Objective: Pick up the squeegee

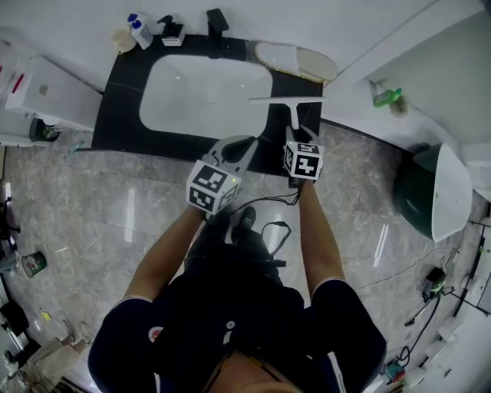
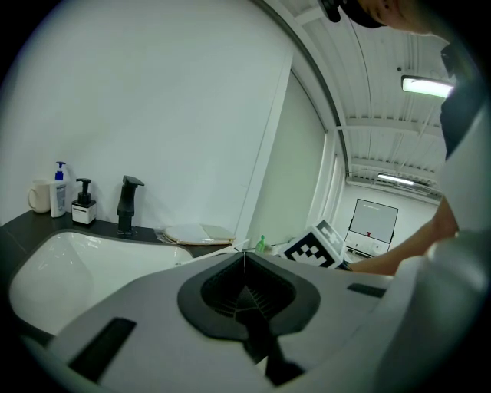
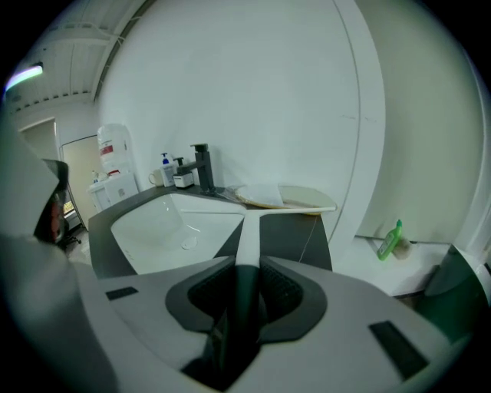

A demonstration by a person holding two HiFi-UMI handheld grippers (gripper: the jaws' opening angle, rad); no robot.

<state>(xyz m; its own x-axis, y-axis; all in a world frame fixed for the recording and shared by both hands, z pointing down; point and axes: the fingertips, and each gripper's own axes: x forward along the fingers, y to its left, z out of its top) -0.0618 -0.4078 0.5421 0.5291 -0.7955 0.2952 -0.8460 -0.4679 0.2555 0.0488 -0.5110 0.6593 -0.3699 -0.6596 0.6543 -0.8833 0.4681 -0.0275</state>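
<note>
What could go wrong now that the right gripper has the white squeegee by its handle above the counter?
The right gripper clamps only the dark lower handle of the white T-shaped squeegee, so the wide blade out front could twist or slip in the grip. The blade also sits close to the flat white oval dish on the black countertop; a careless swing might knock it.

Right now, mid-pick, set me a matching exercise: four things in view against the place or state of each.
1. squeegee
2. faucet
3. green bottle
4. left gripper

a. shut, nothing between its jaws
b. on the white ledge to the right of the dark counter
c. handle clamped in the right gripper
d. behind the sink, on the dark counter

Pairs: 1-c, 2-d, 3-b, 4-a.
</note>
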